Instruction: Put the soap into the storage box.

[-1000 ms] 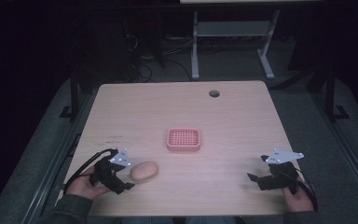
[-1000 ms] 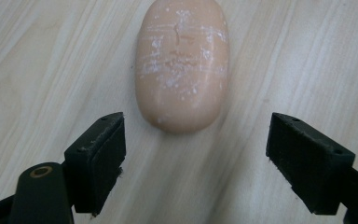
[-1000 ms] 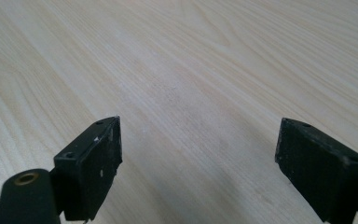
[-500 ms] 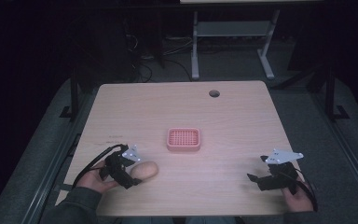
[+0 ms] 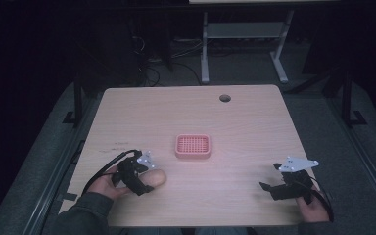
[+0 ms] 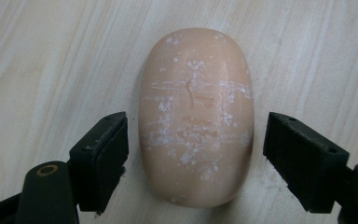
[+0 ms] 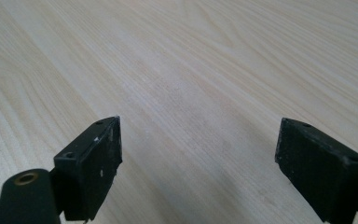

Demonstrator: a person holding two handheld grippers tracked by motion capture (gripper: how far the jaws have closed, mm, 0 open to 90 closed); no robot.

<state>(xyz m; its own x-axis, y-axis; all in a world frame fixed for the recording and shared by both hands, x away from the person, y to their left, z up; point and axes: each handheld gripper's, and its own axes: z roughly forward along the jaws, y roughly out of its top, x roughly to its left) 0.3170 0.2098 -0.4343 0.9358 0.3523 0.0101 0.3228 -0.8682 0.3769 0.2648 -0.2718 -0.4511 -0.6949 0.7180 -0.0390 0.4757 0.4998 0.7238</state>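
The left gripper [image 6: 193, 154] has its fingers [image 6: 103, 161] spread open, straddling the peach-coloured oval soap bar [image 6: 196, 116], neither pad touching. The bar lies flat on the pale wood worktop [image 5: 235, 117], near its front left edge. Expect a rigid, light, slick body (powdery residue visible); grip across the narrow flanks at mid-length. The right gripper [image 7: 198, 163] is open over bare worktop.

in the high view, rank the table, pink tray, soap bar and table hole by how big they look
1. table
2. pink tray
3. soap bar, partly covered by the left hand-held gripper, so its rank against the tray is unsure
4. table hole
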